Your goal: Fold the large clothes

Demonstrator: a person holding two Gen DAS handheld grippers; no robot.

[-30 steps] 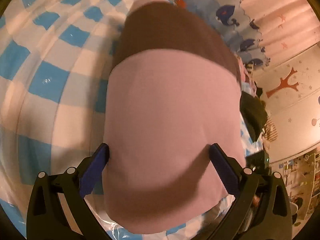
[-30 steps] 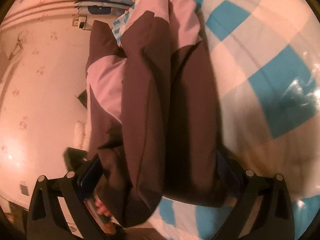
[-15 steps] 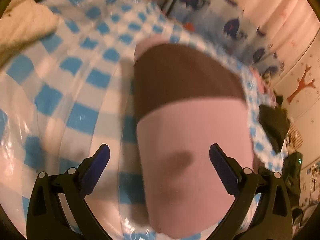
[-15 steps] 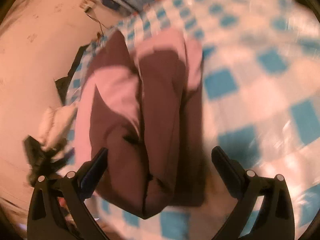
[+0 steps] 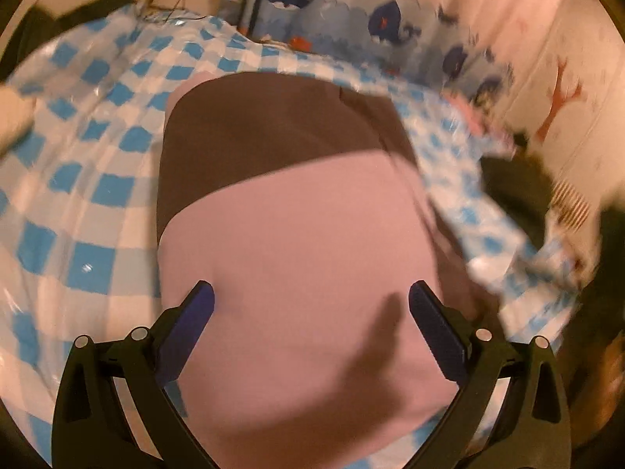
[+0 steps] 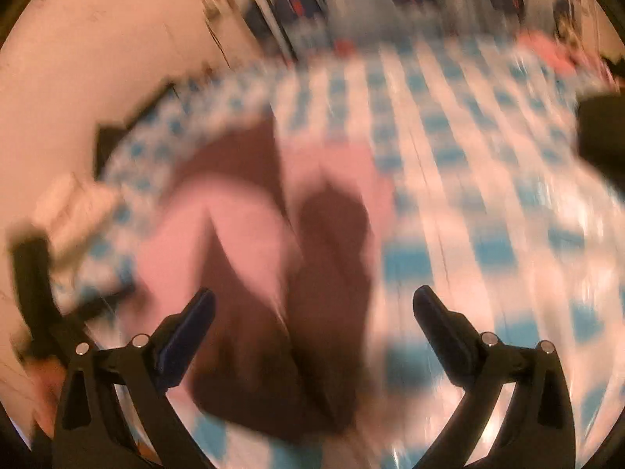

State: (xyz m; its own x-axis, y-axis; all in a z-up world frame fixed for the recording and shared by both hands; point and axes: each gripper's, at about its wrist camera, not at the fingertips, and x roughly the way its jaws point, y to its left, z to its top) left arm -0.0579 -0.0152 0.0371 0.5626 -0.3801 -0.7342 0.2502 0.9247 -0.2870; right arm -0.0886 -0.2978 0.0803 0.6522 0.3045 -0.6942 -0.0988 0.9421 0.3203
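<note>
The folded pink-and-brown cotton garment (image 5: 297, 234) is seen lying flat on the glossy blue-and-white checked plastic table cover (image 5: 86, 203), pink panel nearest the camera and brown band beyond it toward 12 o'clock. The left gripper (image 5: 311, 293) is held low over the pink end with its blue-padded fingers (image 5: 187, 324) spread wide apart; nothing is clamped, and the cloth fills the gap between them. From this side the garment's long axis is judged to run from 6 to 12 o'clock, straight ahead of the tongs.

In the right wrist view, which is badly smeared, the same garment (image 6: 273, 273) is made out as a bundle of brown and pink folds stretching from about 6 o'clock up toward 11 o'clock. The right gripper (image 6: 312, 308) is also spread open and empty, with the bundle lying nearer its left finger and bare checked cover under the other.

The left gripper is judged the nearer of the two, sitting squarely over the near hem. Any further fold would likely be taken along that 6-to-12 axis, near edge carried toward the brown end.
</note>
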